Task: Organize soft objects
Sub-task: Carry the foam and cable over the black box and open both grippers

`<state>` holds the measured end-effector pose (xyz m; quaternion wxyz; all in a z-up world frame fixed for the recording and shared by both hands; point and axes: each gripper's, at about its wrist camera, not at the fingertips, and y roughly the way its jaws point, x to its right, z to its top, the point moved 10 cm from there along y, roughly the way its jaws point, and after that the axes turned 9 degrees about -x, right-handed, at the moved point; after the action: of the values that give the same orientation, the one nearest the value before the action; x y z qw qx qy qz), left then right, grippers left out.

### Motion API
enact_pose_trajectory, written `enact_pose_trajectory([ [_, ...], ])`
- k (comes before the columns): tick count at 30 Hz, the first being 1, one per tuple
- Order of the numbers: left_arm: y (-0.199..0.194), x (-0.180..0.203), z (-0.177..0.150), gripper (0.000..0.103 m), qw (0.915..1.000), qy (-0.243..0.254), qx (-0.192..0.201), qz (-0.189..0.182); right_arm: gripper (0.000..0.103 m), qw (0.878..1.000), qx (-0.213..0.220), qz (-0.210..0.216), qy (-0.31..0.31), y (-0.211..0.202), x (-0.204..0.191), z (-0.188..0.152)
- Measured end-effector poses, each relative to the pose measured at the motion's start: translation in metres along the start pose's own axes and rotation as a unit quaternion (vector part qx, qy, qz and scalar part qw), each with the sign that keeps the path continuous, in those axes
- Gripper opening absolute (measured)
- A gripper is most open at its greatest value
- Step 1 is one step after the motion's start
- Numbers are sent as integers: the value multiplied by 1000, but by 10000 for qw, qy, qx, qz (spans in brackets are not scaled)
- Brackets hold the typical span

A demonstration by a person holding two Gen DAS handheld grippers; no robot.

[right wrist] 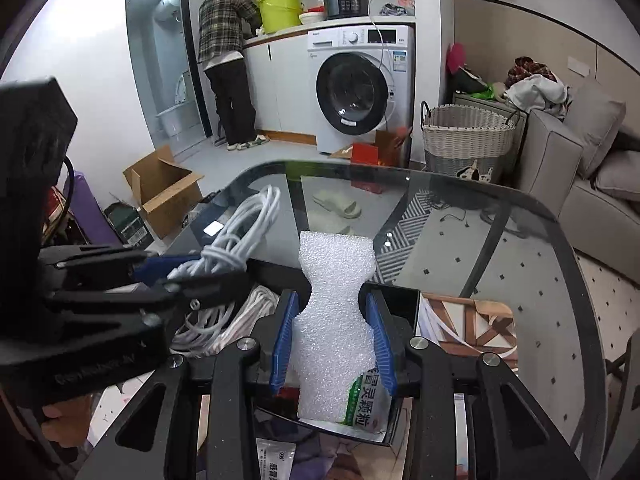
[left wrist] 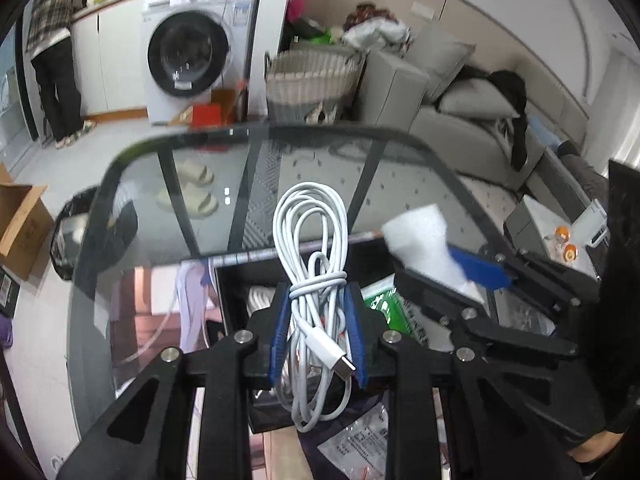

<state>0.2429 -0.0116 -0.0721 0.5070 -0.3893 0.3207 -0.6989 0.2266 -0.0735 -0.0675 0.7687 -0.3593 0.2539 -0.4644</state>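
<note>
Here your left gripper [left wrist: 318, 320] pinches the limp coiled cable [left wrist: 312, 248] mid-bundle; your right gripper [right wrist: 334, 340] squeezes the feather-light foam piece [right wrist: 336, 280] at its waist, already deforming.

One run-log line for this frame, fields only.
left gripper: shut on white cable bundle | right gripper: shut on white foam piece | both held over black bin on glass table

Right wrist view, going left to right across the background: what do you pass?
Person in plaid shirt → yellow-green bucket → black rice cooker → washing machine → wicker basket → grey sofa.
</note>
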Motion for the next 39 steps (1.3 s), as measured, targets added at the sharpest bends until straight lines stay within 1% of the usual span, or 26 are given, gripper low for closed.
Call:
enact_pose_trajectory([
  [4, 6, -2, -4, 25, 9999, -11, -87, 98, 36, 9998, -177, 64, 50, 12, 1, -9],
  [7, 8, -4, -8, 25, 9998, -77, -191, 70, 36, 9992, -380, 107, 57, 24, 2, -16],
  [11, 11, -6, -8, 25, 9996, -69, -268, 69, 36, 9984, -504, 174, 165, 32, 10, -19],
  [23, 12, -11, -9, 25, 9994, -76, -309, 127, 36, 9981, -564, 211, 128, 35, 8, -24],
  [30, 12, -13, -10, 26, 9991, -33, -303, 283, 36, 9975, -671, 189, 142, 36, 7, -27],
  [31, 11, -13, -10, 26, 9991, 1, -274, 331, 38, 9974, -682, 188, 143, 36, 7, -28],
  [33, 8, -14, -9, 31, 9988, 50, -197, 451, 41, 9974, -690, 175, 137, 37, 8, -28],
  [34, 6, -16, -8, 36, 9986, 42, -157, 497, 43, 9974, -688, 171, 133, 36, 8, -28],
  [35, 4, -17, -8, 41, 9988, 18, -122, 482, 44, 9974, -680, 166, 145, 36, 9, -29],
  [37, 1, -20, -8, 47, 9992, -41, -86, 390, 46, 9975, -654, 165, 194, 34, 12, -28],
  [39, -1, -22, -7, 49, 9993, -103, -64, 348, 48, 9976, -616, 168, 249, 31, 15, -27],
])
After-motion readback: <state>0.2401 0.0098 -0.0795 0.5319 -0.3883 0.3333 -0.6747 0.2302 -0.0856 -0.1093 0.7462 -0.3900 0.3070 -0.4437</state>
